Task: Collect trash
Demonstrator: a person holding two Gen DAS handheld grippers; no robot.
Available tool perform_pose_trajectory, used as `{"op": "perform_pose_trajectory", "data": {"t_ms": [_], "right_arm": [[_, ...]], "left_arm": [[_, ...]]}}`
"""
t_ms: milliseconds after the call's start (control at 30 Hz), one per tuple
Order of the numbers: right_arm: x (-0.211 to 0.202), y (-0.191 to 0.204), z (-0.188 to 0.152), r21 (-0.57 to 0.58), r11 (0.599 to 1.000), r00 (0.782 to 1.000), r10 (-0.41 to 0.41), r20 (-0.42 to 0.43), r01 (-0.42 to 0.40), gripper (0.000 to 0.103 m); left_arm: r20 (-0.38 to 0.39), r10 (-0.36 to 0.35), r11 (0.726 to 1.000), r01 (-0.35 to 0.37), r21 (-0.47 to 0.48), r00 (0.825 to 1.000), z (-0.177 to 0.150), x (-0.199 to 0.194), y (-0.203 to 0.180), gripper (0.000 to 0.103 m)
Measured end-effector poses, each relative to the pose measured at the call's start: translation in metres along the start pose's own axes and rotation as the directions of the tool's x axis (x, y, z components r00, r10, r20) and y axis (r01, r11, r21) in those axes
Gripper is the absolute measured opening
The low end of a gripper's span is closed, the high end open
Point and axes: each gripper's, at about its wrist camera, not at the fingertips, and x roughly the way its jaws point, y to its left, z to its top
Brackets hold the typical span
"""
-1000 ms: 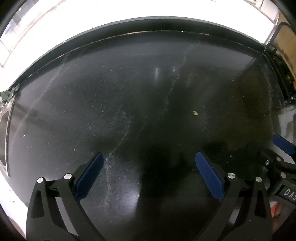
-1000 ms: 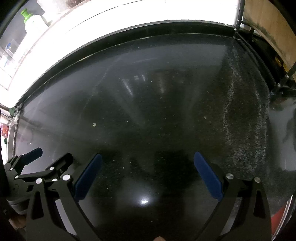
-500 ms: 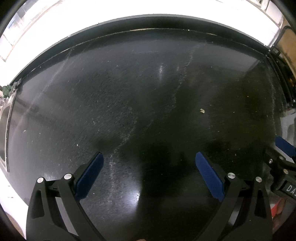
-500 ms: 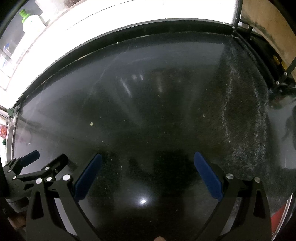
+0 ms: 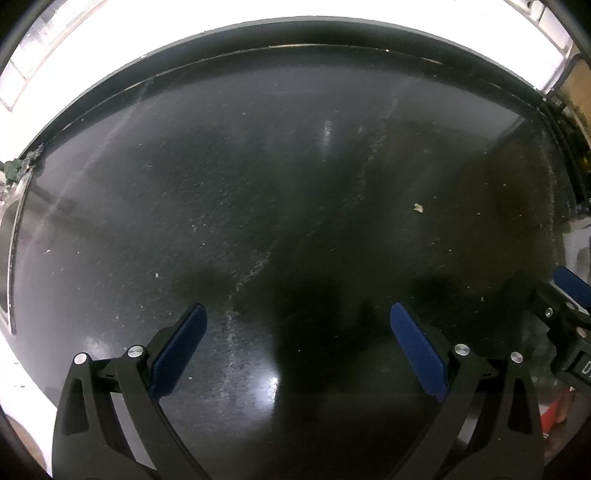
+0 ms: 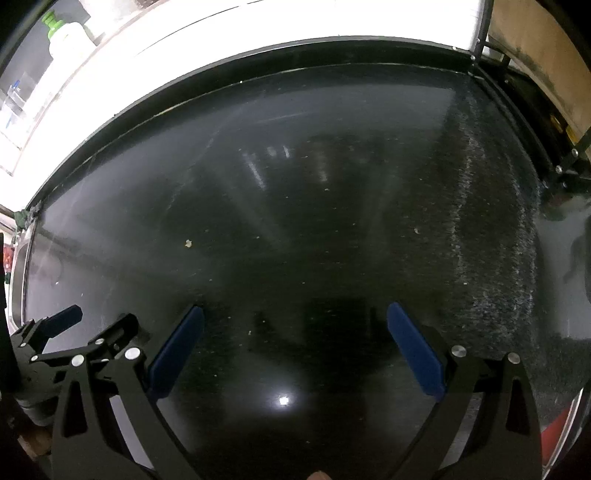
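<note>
A small pale crumb of trash (image 5: 418,208) lies on the black glossy countertop (image 5: 258,184), ahead and right of my left gripper (image 5: 295,332). It also shows in the right wrist view (image 6: 188,243), ahead and left of my right gripper (image 6: 293,332). A second tiny crumb (image 6: 416,231) lies ahead right. Both grippers are open and empty, hovering above the counter. The right gripper shows at the left view's right edge (image 5: 569,306); the left gripper shows at the right view's lower left (image 6: 74,332).
A raised black rim (image 6: 295,51) bounds the counter at the back, with a bright white ledge beyond. A white bottle with a green cap (image 6: 64,33) stands at the back left. A sink edge (image 5: 11,206) lies at left. A dusty streak (image 6: 491,221) runs along the counter's right.
Both grippers have drifted slightly; in the left wrist view the crumb has shifted right and a little up. Both jaws stay open.
</note>
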Motion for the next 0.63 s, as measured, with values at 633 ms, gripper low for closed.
{"op": "perform_pose_trajectory", "data": {"t_ms": [633], "right_arm": [[0.006, -0.016, -0.011, 0.036, 0.999, 0.999, -0.032, -0.024, 0.033, 0.096]], "left_arm": [[-0.004, -0.055, 0.998, 0.055, -0.028, 0.998, -0.006, 0.006, 0.007, 0.097]]}}
